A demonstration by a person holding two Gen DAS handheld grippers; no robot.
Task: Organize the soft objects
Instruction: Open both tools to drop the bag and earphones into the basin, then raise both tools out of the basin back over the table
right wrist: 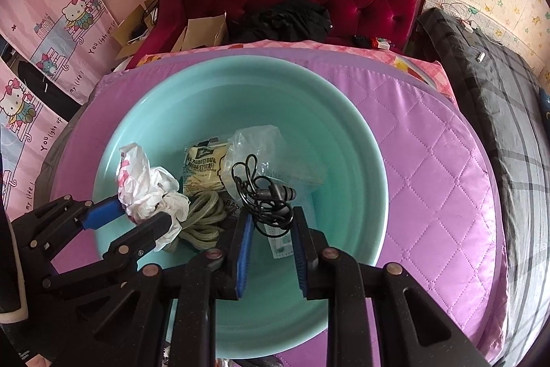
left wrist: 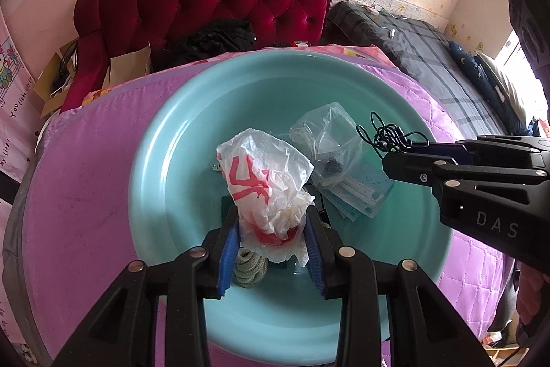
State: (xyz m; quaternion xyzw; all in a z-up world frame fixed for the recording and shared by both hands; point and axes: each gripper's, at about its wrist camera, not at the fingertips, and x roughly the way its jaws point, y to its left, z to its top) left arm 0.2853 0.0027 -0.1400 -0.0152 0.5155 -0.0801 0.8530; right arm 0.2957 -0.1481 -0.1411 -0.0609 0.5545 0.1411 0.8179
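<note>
Two tools over one teal basin (left wrist: 165,140): left tool (left wrist: 271,229) grips one crumpled bag (left wrist: 268,181) (white, red-printed), right tool (right wrist: 271,222) one earphone tangle (right wrist: 268,195).

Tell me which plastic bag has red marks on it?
The crumpled white plastic bag held in the left gripper. The other bag, lying in the basin, is clear with no red.

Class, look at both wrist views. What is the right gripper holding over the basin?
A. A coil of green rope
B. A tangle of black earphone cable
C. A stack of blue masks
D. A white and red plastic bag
B: the right gripper is shut on the black cable above the basin; the left gripper has the plastic bag.
</note>
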